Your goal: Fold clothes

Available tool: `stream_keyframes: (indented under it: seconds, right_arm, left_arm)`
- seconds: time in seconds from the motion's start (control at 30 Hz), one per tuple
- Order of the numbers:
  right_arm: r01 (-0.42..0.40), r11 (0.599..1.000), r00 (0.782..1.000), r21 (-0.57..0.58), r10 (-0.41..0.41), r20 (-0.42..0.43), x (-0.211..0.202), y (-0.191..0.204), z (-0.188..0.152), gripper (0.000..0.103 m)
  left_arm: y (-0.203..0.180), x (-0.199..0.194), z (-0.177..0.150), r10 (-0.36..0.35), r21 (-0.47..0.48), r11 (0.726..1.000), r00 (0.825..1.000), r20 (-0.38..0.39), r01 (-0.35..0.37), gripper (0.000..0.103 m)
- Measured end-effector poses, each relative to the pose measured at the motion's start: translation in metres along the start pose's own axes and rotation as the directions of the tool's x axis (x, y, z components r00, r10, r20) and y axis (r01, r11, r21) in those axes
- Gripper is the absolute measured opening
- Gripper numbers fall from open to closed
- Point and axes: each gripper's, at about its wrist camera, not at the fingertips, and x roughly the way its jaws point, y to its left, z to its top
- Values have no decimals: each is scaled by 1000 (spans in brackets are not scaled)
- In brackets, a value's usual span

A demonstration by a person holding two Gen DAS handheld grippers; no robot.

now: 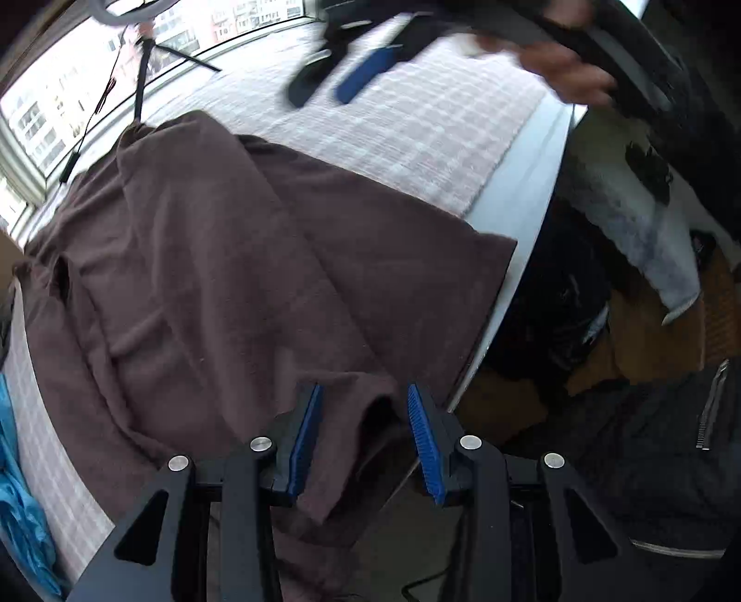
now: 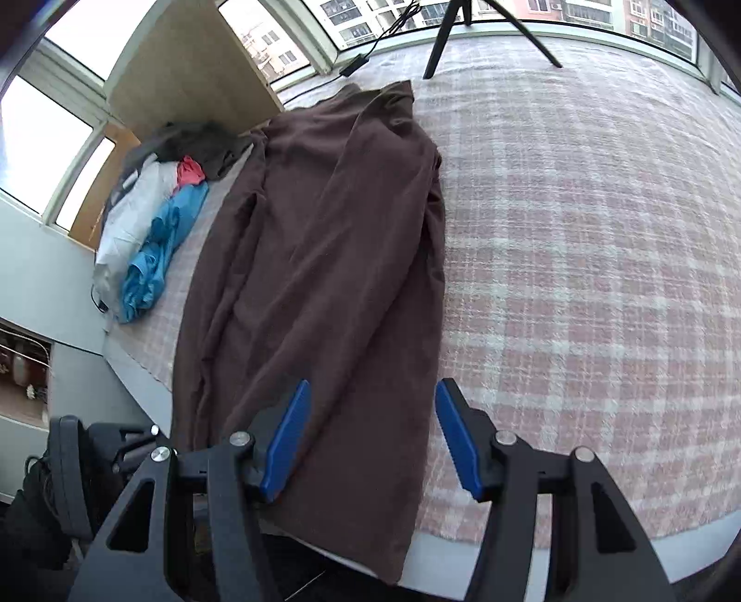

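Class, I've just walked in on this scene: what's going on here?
A person with a hand-held gripper in each hand is folding a brown garment laid lengthwise on a checked bedspread. Both the left hand-held gripper and the right hand-held gripper are open above its near end, gripping nothing. More clothes wait nearby.

A home bedroom in a high-rise flat: a bed (image 2: 579,278) under a pink checked blanket, a heap of clothes (image 2: 153,222) at its far corner, and bay windows (image 2: 463,14) looking out on apartment blocks. A tripod (image 2: 463,32) stands by the glass.
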Motion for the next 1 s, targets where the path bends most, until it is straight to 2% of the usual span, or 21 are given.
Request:
stream_keyframes:
  seconds: [0.07, 0.13, 0.17, 0.2, 0.27, 0.43, 0.47, 0.5, 0.53, 0.6, 0.67, 0.77, 0.83, 0.9, 1.0]
  right_arm:
    - [12, 1000, 1000, 2, -12, -16, 20, 1, 11, 56]
    - [19, 1000, 999, 4, -19, -31, 38, 2, 22, 56]
    - [21, 1000, 999, -2, -21, -35, 45, 4, 26, 56]
    - [29, 1000, 999, -7, -29, -37, 51, 5, 30, 56]
    - [46, 999, 998, -8, -46, -43, 60, 6, 36, 56]
    - [84, 996, 994, 3, -84, -66, 74, 2, 49, 55]
    - [87, 996, 994, 3, -87, -67, 76, 1, 51, 46]
    - [77, 997, 994, 3, -76, -76, 77, 0, 52, 16]
    - [55, 998, 994, 12, -53, -93, 80, -2, 53, 6]
    - [43, 999, 994, 15, -41, -101, 78, -4, 55, 6]
    - [62, 998, 994, -19, -63, -93, 70, -2, 57, 6]
    - [74, 996, 994, -54, -78, -72, 49, 0, 62, 6]
    - [124, 988, 990, -95, -131, -61, 38, 4, 68, 6]
    - [183, 974, 979, -135, -193, -62, 36, 5, 72, 6]
    - [213, 968, 970, -131, -225, -87, 42, -8, 72, 6]
  left_arm:
    - [-4, 9, 0, 41, 8, 999, 999, -7, -41, 37]
    - [-7, 16, -2, 43, 17, 999, 999, -26, -43, 32]
    - [-8, 19, -3, 45, 19, 999, 998, -32, -45, 17]
    - [-6, 18, -3, 31, 1, 1000, 999, -28, -31, 10]
    - [0, 14, -2, -11, -49, 999, 1000, -13, 10, 4]
    - [23, -10, 2, -144, -206, 966, 986, 79, 157, 3]
    - [26, -14, 2, -165, -226, 957, 982, 97, 183, 3]
    - [28, -18, 2, -184, -244, 947, 976, 115, 207, 3]
    - [30, -22, 2, -194, -259, 940, 972, 133, 223, 3]
    - [33, -29, 3, -217, -278, 926, 962, 164, 257, 3]
    - [31, -33, 3, -228, -283, 918, 953, 197, 278, 3]
    - [15, -33, 12, -235, -256, 922, 946, 223, 290, 3]
    - [0, -29, 23, -224, -236, 930, 944, 240, 281, 3]
    - [-13, -21, 33, -245, -233, 924, 938, 246, 303, 3]
    - [-32, -2, 47, -206, -197, 948, 953, 220, 250, 4]
